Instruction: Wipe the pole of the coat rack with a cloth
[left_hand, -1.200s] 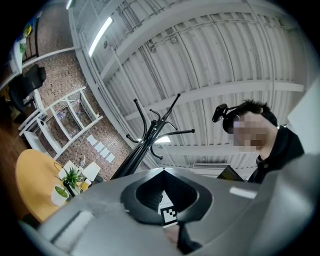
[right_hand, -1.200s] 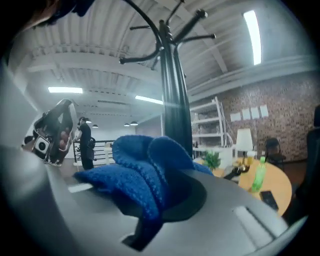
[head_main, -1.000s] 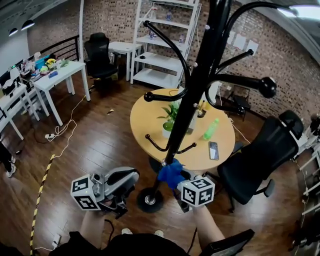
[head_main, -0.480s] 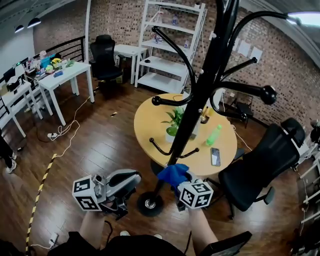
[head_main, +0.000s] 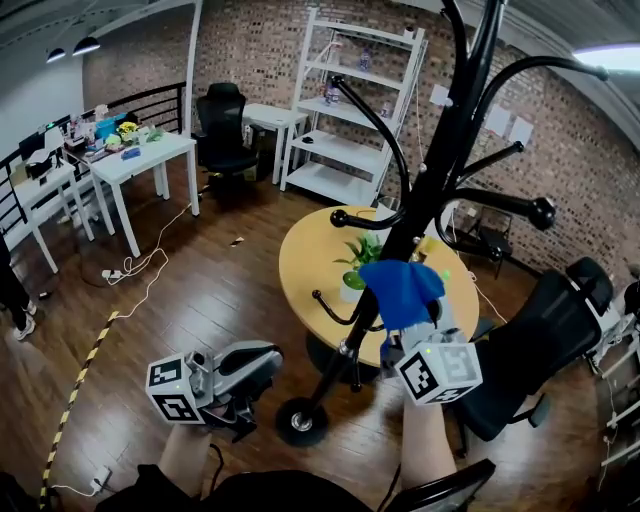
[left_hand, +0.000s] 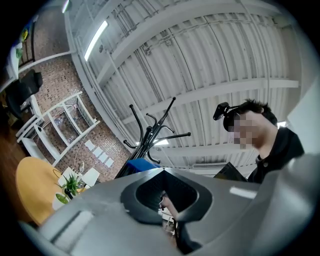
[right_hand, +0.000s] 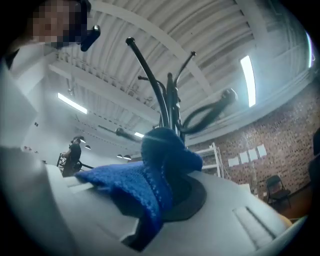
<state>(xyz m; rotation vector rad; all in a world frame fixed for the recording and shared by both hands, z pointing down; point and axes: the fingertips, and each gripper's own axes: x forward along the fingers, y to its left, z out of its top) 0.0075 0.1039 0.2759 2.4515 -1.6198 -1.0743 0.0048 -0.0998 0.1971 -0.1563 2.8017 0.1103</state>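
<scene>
The right gripper (head_main: 408, 322) is clamped on the blue cloth (head_main: 402, 288). The right gripper view shows the jaws closed, with the cloth (right_hand: 150, 195) bunched between them and draped over one jaw. The cloth lies against the pole (head_main: 425, 200) in its lower half, at about the level of the lowest hooks (head_main: 335, 312) and well below the upper branches. The left gripper (head_main: 258, 365) hangs low near the base (head_main: 300, 421), apart from the pole. Its jaws are together with nothing between them.

Status: wiping appears to be under way, with cloth and pole in contact. The pole surface shows no visible difference between wiped and unwiped lengths, so the finished portion cannot be confirmed. The long stretch from the cloth up to the branches probably remains, and the short stretch from the cloth down to the base may also need a pass. The left gripper takes no part at this stage
</scene>
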